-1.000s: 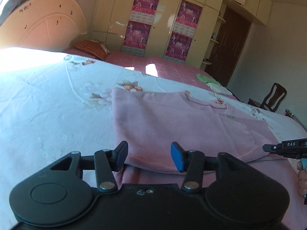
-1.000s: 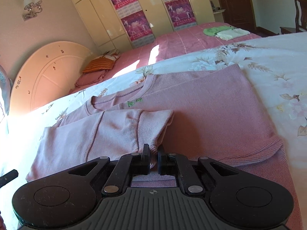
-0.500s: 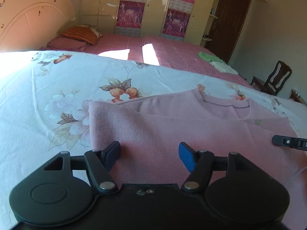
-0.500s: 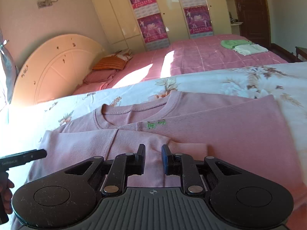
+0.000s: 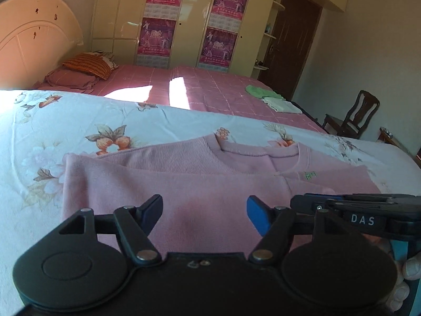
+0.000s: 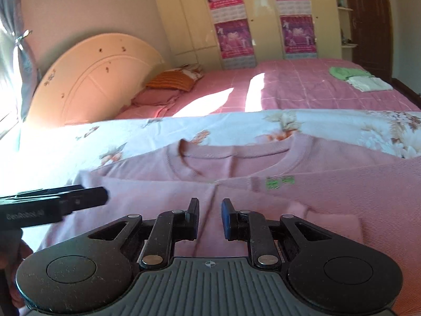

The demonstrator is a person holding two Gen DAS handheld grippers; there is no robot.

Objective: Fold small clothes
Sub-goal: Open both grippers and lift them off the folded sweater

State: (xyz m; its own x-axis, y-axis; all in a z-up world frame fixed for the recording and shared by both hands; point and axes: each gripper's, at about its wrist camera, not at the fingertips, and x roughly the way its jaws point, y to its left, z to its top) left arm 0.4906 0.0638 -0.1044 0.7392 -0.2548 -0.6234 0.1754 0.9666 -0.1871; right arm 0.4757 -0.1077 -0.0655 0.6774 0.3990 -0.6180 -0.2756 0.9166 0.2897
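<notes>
The pink sweater [image 5: 200, 184] lies flat on the floral bedsheet [image 5: 79, 121], neckline [image 6: 236, 155] toward the far side, a small green mark [image 6: 279, 183] on the chest; both sleeves are folded across the body, and one cuff [image 6: 334, 223] rests on the front just right of the right gripper's fingers; the left gripper [image 5: 204, 212] sits over the folded fabric with its jaws standing wide, having just been opening, and nothing is pinched between them; the pads are apart from the cloth below as far as the view shows; the right gripper [image 6: 210, 217] is over the middle of the sweater, jaws parted by a narrow gap after opening a little, with no fabric clamped between them; each tool's tip appears in the other's view, the two standing near one another; a hand [image 5: 402, 284] shows at the edge of the left wrist view; a second bed with a pink checked cover [image 5: 210, 89] stands behind, bearing folded green and white cloths [image 6: 357, 77]; a wardrobe [image 5: 189, 18] with posters fills the far wall.
</notes>
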